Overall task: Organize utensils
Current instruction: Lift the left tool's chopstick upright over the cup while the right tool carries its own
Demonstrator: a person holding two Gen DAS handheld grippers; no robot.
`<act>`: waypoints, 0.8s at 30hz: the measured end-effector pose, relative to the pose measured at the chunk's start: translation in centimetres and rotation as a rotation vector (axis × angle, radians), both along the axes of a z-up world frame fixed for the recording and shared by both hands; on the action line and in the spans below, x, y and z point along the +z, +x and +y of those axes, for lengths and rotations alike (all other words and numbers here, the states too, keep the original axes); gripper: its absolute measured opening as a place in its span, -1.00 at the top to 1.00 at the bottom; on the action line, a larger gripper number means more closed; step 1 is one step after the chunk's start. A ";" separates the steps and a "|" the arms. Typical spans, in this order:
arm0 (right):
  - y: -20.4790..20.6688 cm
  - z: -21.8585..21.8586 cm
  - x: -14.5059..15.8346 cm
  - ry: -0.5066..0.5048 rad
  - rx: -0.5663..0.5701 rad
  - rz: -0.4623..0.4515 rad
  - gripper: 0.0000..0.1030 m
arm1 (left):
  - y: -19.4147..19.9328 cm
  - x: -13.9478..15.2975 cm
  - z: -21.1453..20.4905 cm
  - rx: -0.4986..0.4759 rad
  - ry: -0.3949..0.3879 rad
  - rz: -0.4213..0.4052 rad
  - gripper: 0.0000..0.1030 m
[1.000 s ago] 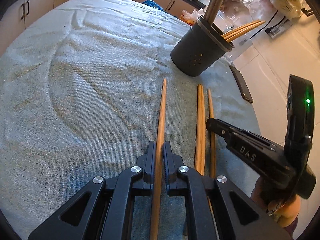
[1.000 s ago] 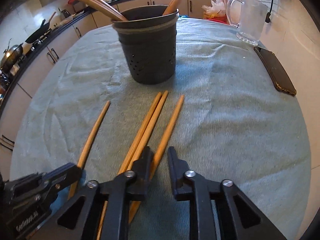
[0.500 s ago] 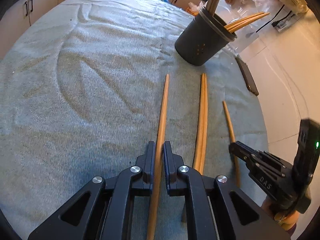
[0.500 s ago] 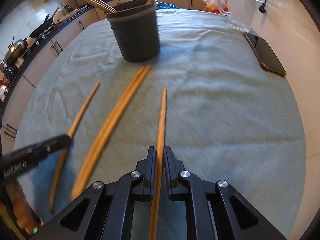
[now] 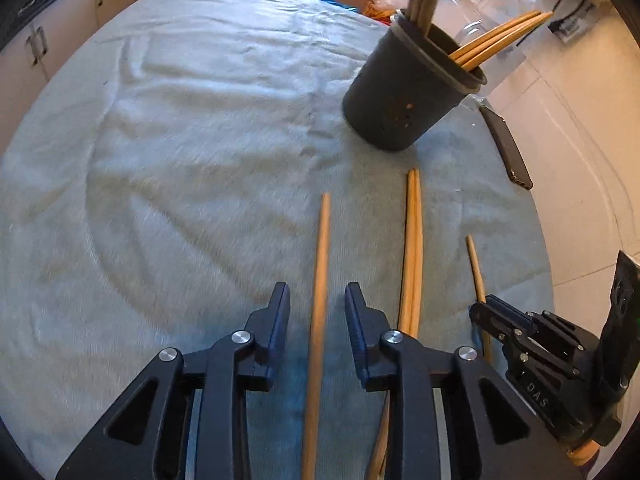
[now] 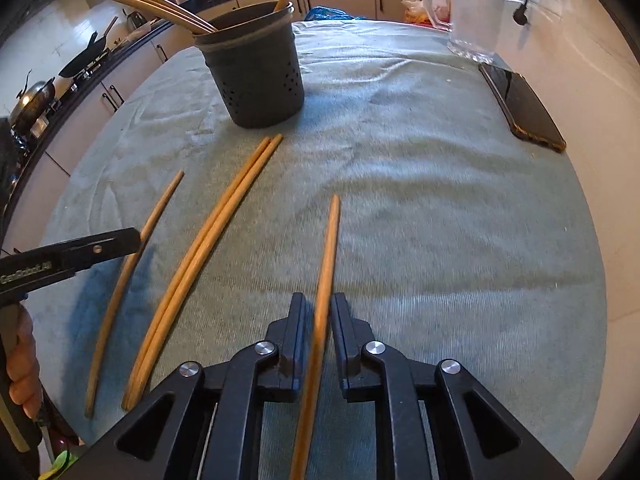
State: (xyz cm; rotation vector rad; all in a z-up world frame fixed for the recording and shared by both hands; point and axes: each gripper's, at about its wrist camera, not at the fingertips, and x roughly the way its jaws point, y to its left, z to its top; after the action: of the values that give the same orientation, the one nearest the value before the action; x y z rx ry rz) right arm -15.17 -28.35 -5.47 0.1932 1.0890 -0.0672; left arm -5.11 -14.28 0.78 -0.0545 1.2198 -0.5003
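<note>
Four wooden chopsticks lie on the grey-green cloth point(image 5: 180, 160) in front of a dark utensil holder point(image 5: 404, 96) that has more sticks in it. One chopstick point(image 5: 322, 248) runs between the fingers of my left gripper point(image 5: 317, 288), whose jaws are opening and stand clear of it. A pair point(image 5: 414, 240) lies to its right. In the right wrist view another chopstick point(image 6: 330, 248) lies between the fingers of my right gripper point(image 6: 319, 298). Its jaws are opening too, with a thin gap at the pads. The left gripper's tip point(image 6: 134, 238) hangs over the leftmost chopstick point(image 6: 120, 300).
A dark phone point(image 6: 524, 108) lies near the table's right edge, and a glass jug point(image 6: 472, 12) stands behind it. Kitchen counters with pans line the far left. A hand point(image 6: 20, 364) holds the left gripper's grip at the lower left.
The right gripper shut on one chopstick and drew it right, away from the pair; now its jaws have slackened. The left jaws, shut on their chopstick before, have spread apart.
</note>
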 end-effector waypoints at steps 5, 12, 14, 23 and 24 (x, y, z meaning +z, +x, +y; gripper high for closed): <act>2.2 0.1 0.1 -0.037 0.032 0.018 0.69 | 1.8 0.0 -1.2 -0.026 0.018 0.003 0.48; 5.6 0.7 0.1 -0.101 0.063 0.037 0.69 | 2.8 0.0 -1.6 -0.069 -0.007 -0.042 0.48; 6.0 0.8 0.1 -0.100 0.061 0.036 0.72 | 2.5 -0.1 -1.5 -0.071 -0.014 -0.069 0.60; 4.7 1.0 2.0 -0.063 0.018 -0.052 0.89 | 0.4 2.8 1.2 -0.027 -0.066 -0.155 0.91; 4.3 0.9 2.8 -0.060 0.017 -0.078 0.89 | -0.1 3.8 1.8 -0.022 -0.084 -0.176 0.91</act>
State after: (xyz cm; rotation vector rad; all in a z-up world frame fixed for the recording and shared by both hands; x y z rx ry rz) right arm -10.87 -27.41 -2.70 0.1319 1.0099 -0.0760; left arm -5.21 -12.44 4.59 -0.0669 1.0284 -0.5638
